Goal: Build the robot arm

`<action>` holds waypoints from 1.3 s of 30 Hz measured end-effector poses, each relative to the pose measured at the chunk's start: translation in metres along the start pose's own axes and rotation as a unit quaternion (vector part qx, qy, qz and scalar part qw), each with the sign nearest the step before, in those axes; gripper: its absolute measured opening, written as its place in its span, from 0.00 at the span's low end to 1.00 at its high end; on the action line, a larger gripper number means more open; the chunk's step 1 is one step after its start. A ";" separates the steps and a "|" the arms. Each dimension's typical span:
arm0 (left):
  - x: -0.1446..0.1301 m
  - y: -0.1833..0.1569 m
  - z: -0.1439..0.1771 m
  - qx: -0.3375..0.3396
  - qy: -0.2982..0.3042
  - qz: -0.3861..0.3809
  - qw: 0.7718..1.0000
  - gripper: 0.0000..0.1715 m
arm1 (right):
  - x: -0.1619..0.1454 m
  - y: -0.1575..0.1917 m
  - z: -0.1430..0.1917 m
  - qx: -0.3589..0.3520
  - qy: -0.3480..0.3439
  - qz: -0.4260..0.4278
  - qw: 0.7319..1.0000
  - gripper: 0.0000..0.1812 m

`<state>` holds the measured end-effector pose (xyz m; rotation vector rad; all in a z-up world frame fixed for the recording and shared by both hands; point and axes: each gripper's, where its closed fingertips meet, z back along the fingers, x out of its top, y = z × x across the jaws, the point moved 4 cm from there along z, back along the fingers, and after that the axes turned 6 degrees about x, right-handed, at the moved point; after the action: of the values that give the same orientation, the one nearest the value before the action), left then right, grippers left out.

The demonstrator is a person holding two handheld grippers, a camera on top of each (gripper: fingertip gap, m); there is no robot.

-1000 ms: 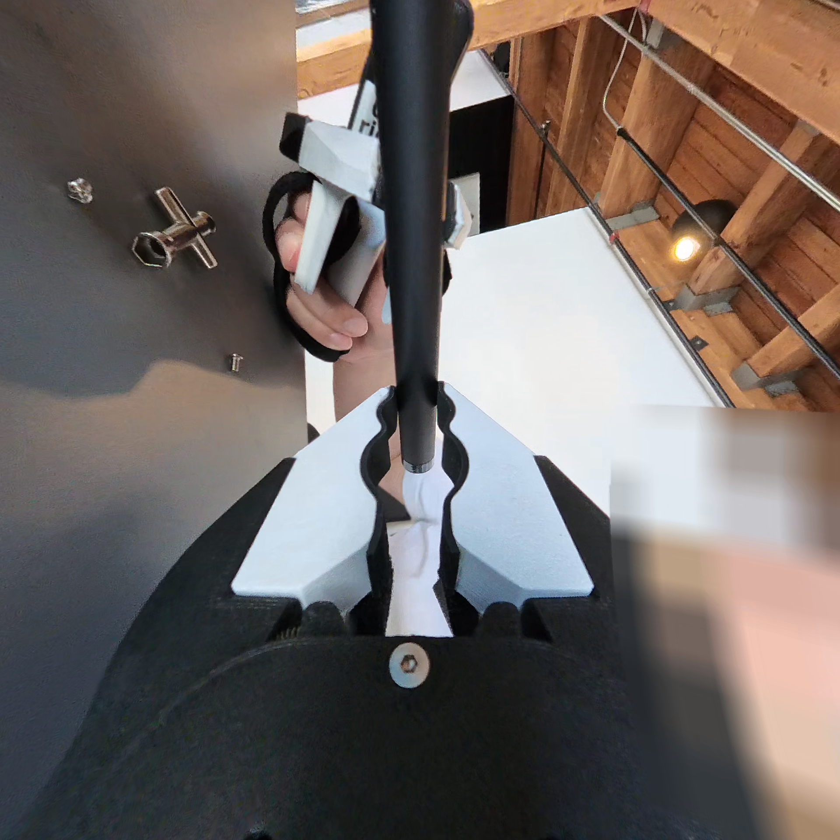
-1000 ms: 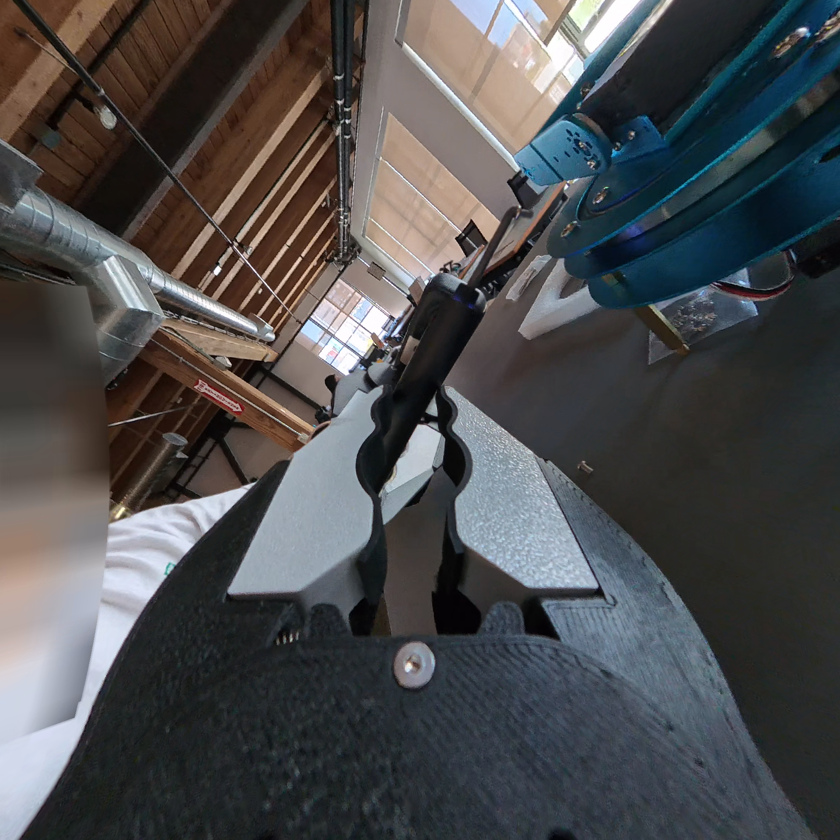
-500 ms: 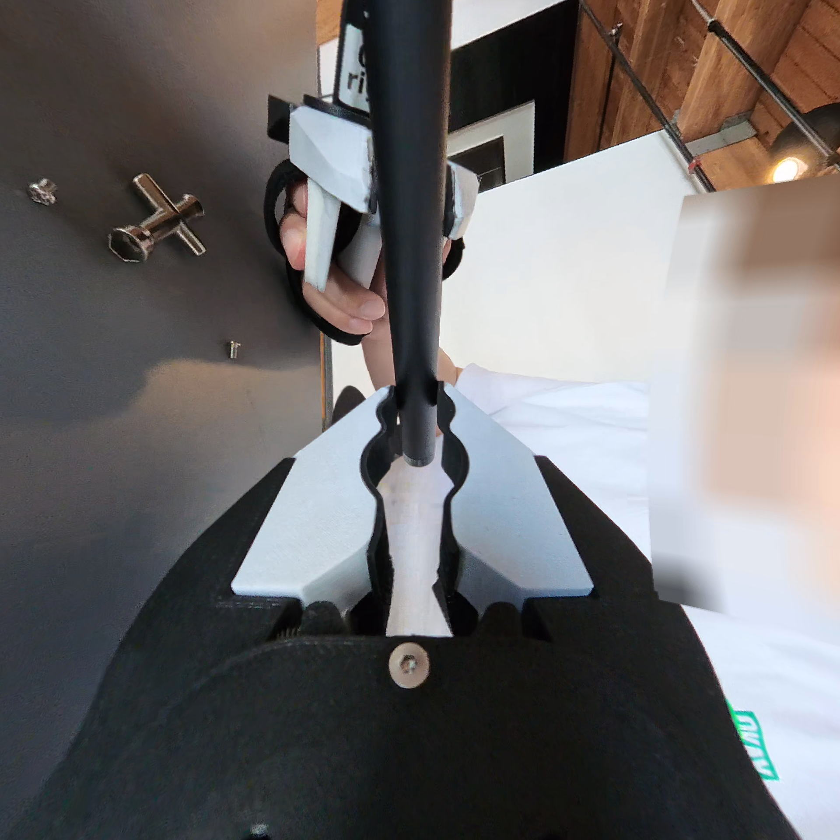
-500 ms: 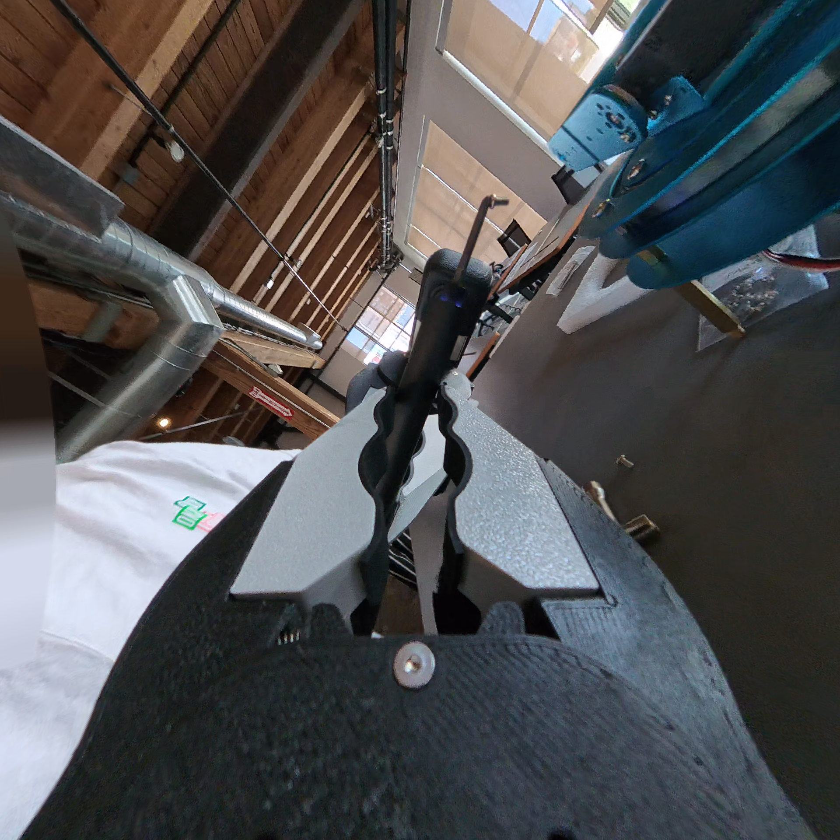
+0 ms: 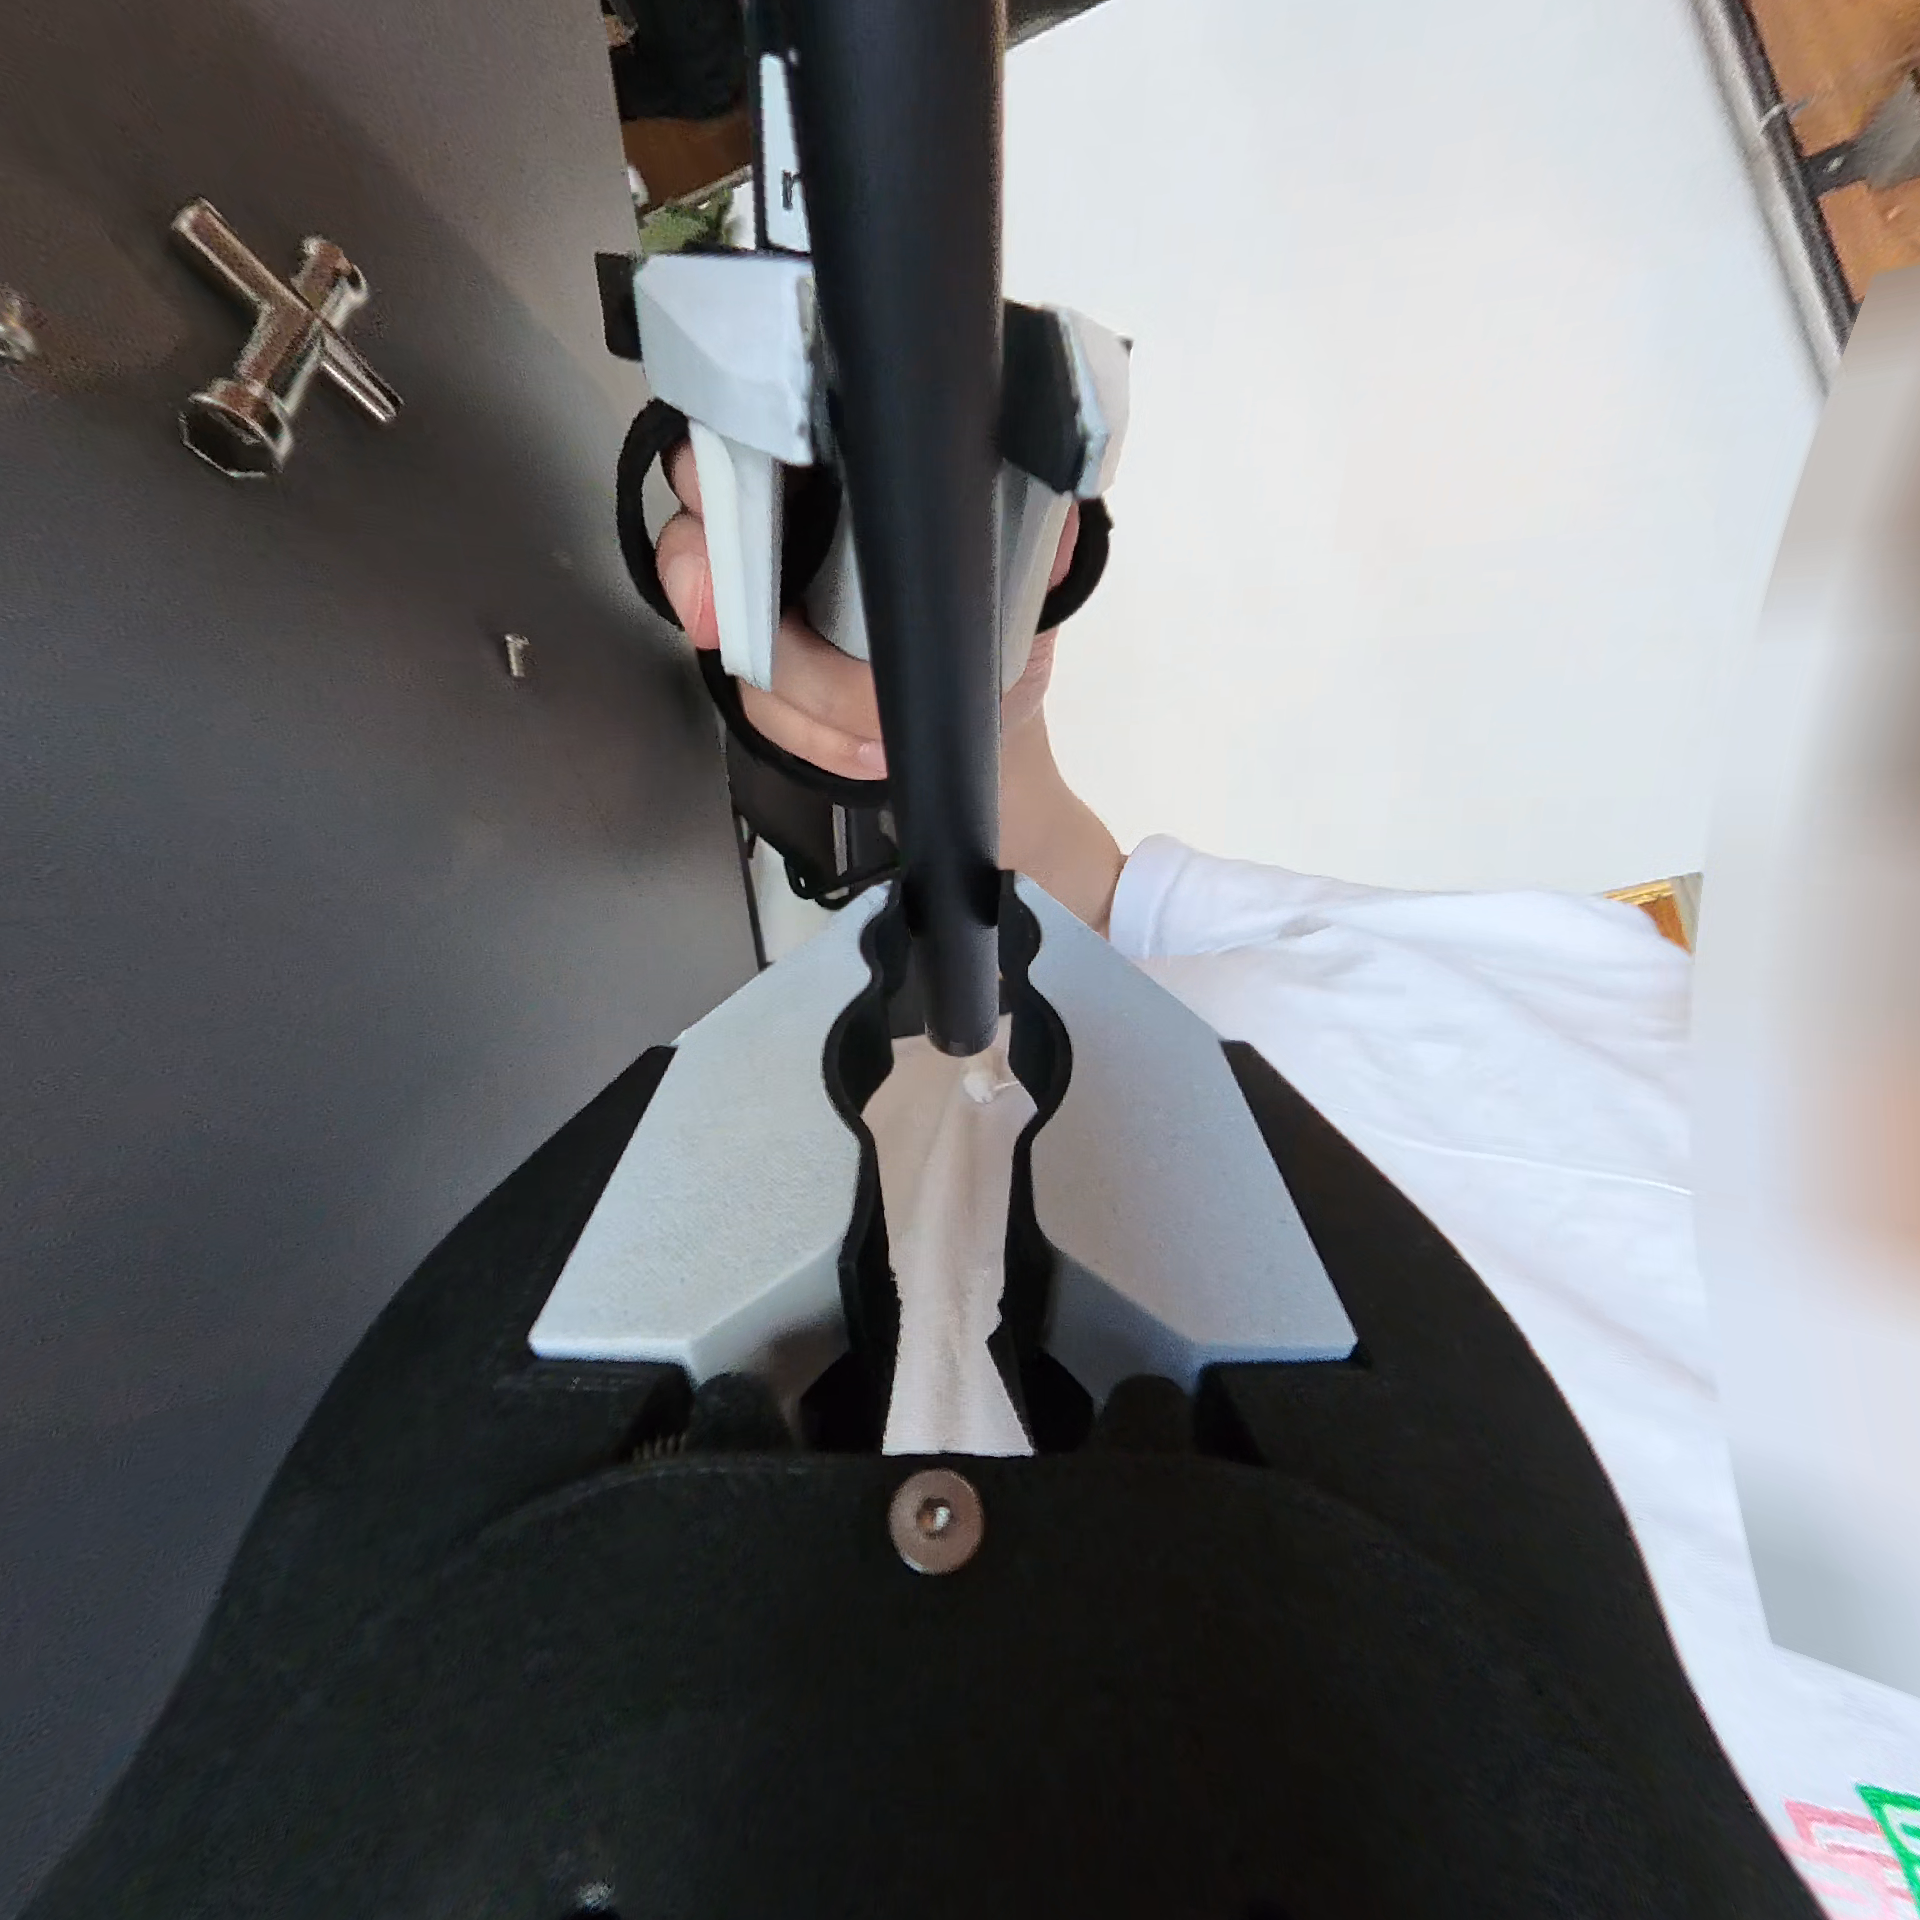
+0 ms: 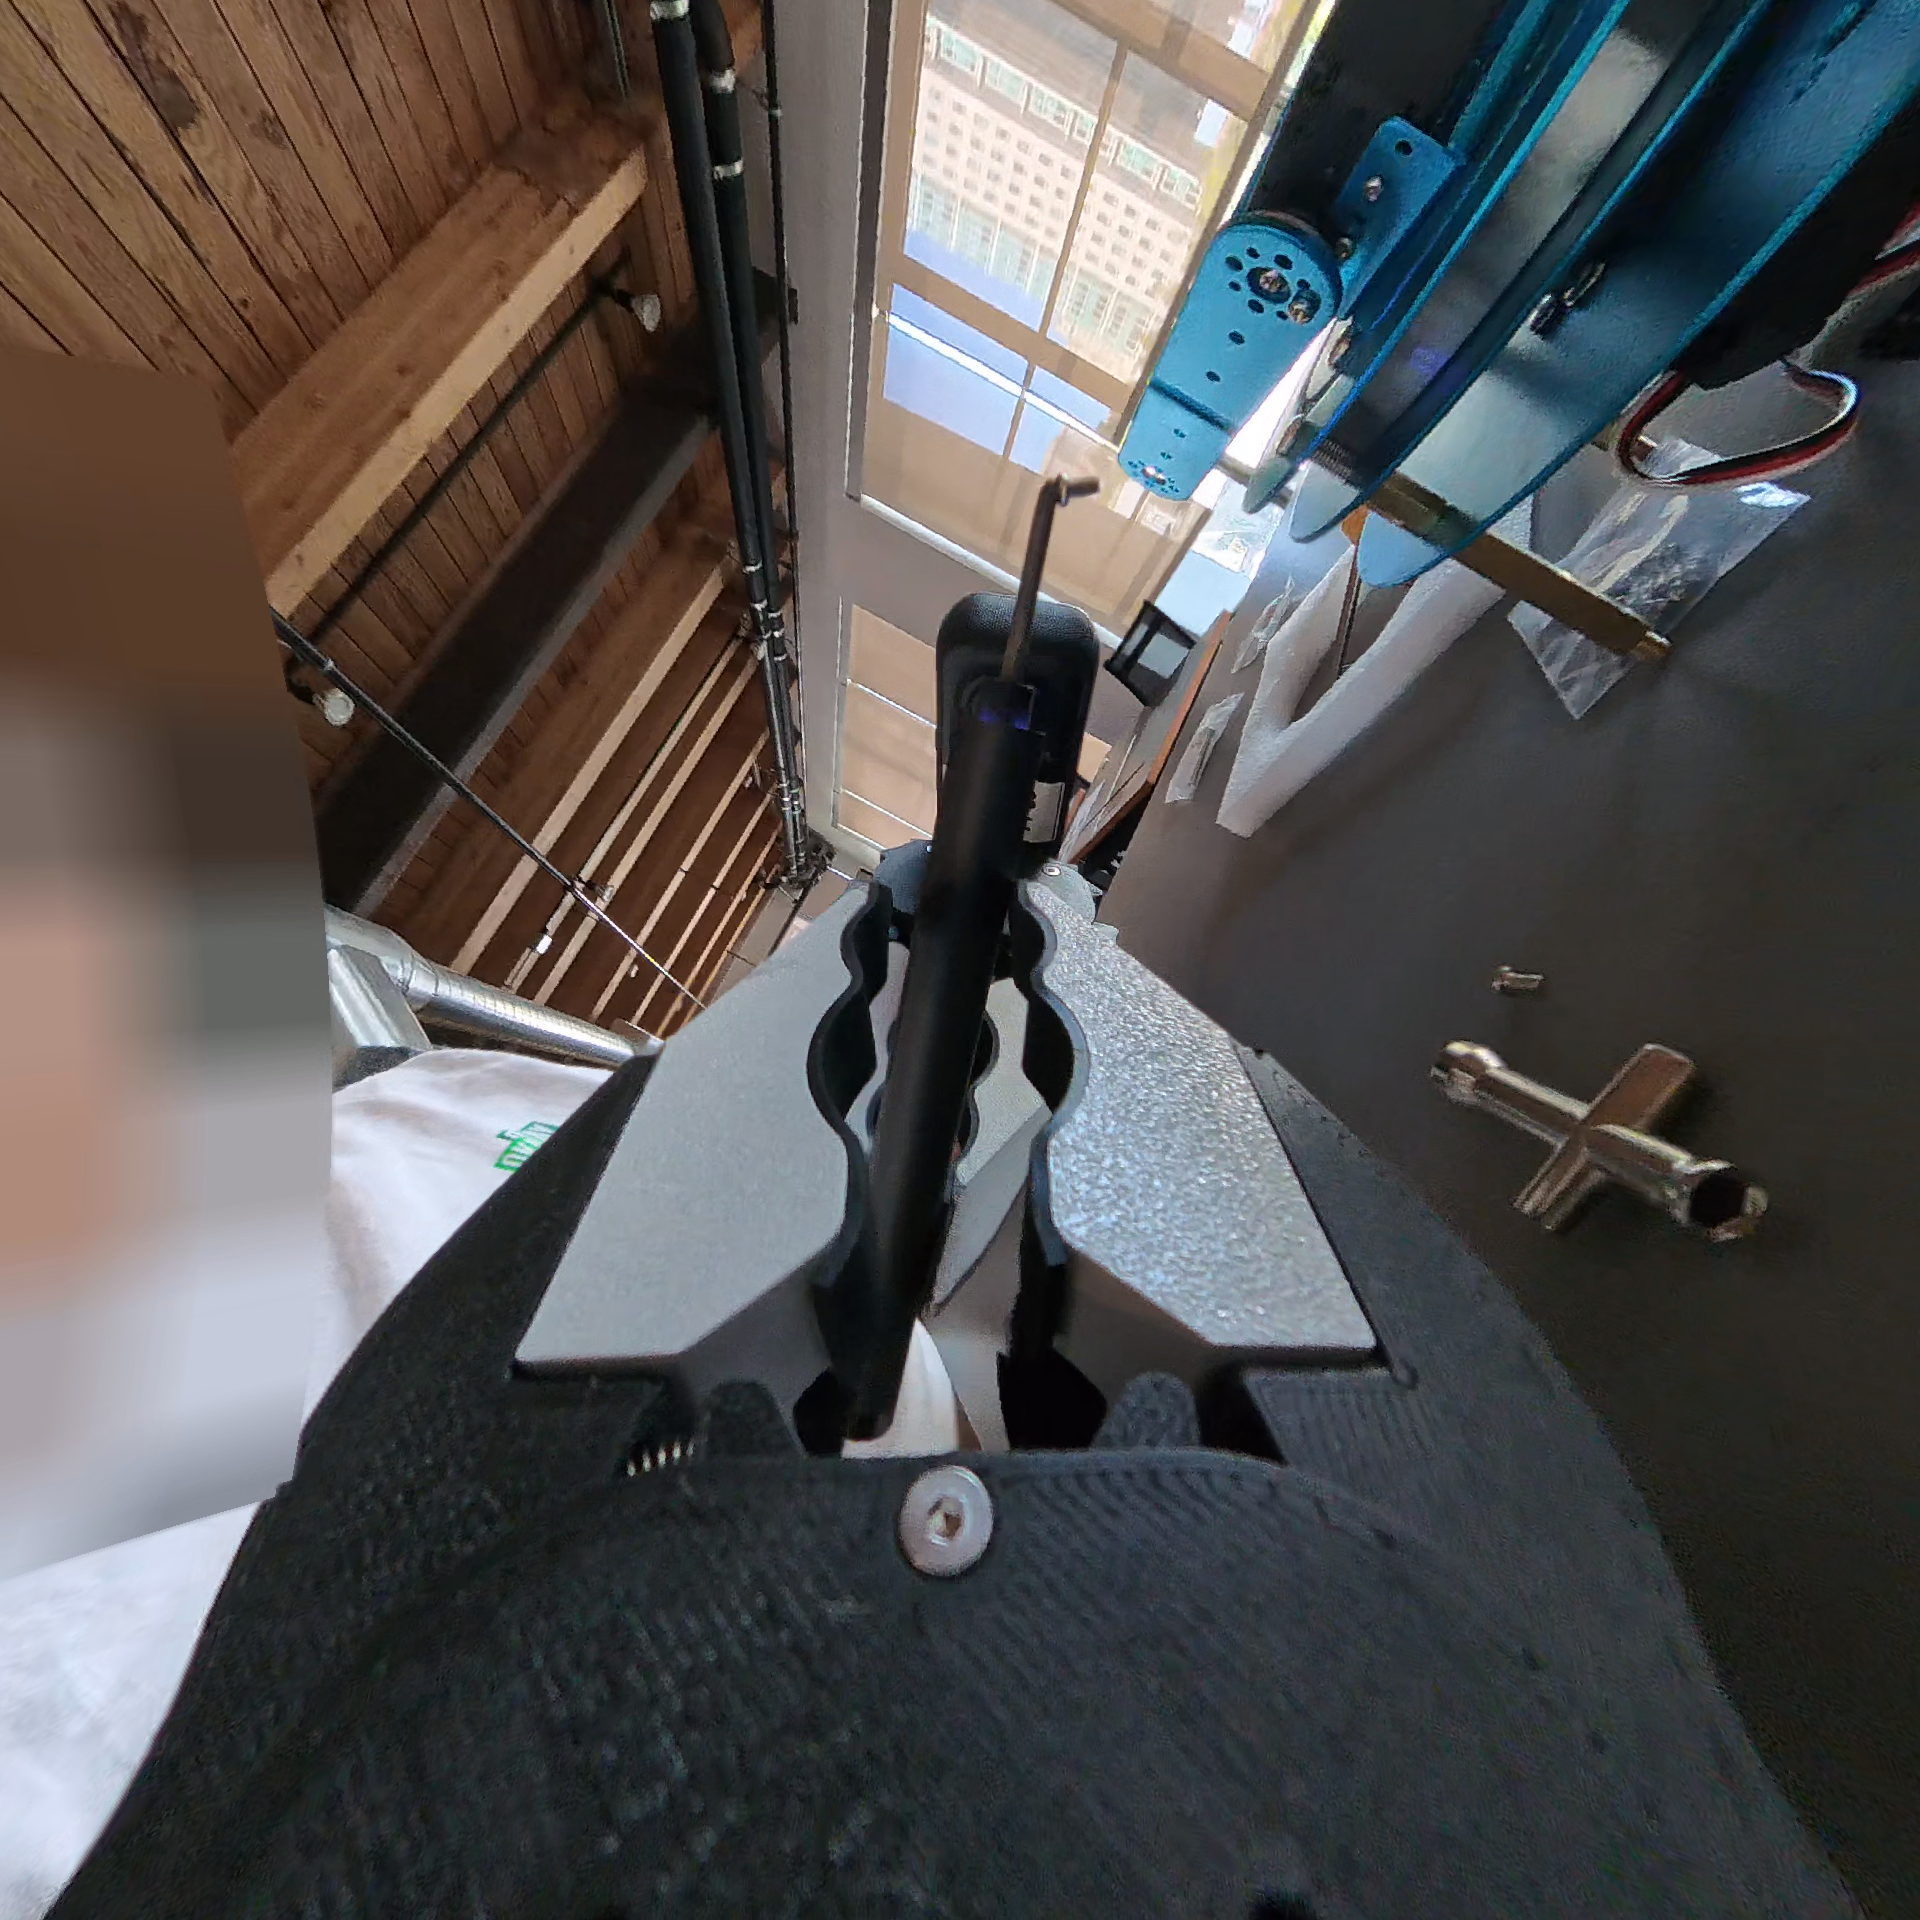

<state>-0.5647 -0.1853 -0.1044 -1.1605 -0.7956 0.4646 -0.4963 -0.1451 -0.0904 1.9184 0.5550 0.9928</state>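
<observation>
Left wrist view: left gripper (image 5: 951,971) clamps black tool (image 5: 914,499) at butt; right gripper (image 6: 945,997) clasps its shaft. Stiff, likely light, slick. Chrome cross wrench (image 5: 278,343) on table (image 5: 312,935), 10 o'clock.

Now swung round toward the person's white shirt (image 5: 1455,1091), wooden ceiling gone from the left wrist view. Cross-shaped metal wrench (image 6: 1600,1138) newly in the right wrist view, bent hex key (image 6: 1039,561) showing above the black tool (image 6: 935,1039).
</observation>
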 end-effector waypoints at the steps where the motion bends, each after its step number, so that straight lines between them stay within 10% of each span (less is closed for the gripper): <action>1: -0.001 0.000 -0.001 0.002 0.002 -0.001 1.000 0.09 | 0.000 0.001 0.000 -0.002 0.000 -0.002 1.000 0.12; 39: 0.027 0.021 0.030 0.004 -0.055 0.047 0.997 0.09 | 0.031 -0.024 -0.024 -0.036 0.011 0.037 0.999 0.10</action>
<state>-0.5685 -0.1400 -0.1097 -1.1761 -0.8361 0.6130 -0.4977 -0.0994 -0.0905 1.8783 0.4567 1.0675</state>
